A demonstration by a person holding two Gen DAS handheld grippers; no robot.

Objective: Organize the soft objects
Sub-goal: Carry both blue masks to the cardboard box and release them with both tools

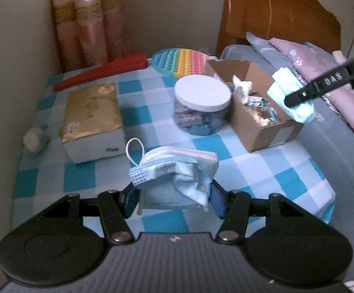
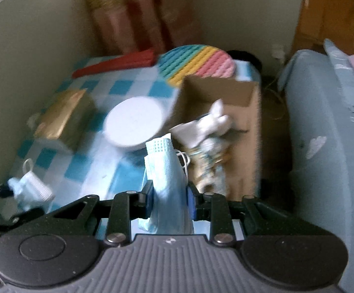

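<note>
A bed (image 1: 336, 131) with grey-blue bedding lies beside a bench (image 1: 262, 171) under a blue-and-white checked cloth. On the bench stand an open cardboard box (image 1: 262, 131) stuffed with crumpled soft items, a gold-topped tissue box (image 1: 91, 119), a round rainbow bubble mat (image 1: 182, 61) and a white-lidded jar (image 1: 202, 105). The left hand-held gripper (image 1: 174, 199) pinches a bunched blue face mask (image 1: 174, 168) above the cloth. The right hand-held gripper (image 2: 169, 200) pinches a folded blue mask (image 2: 167, 183), just beside the cardboard box
</note>
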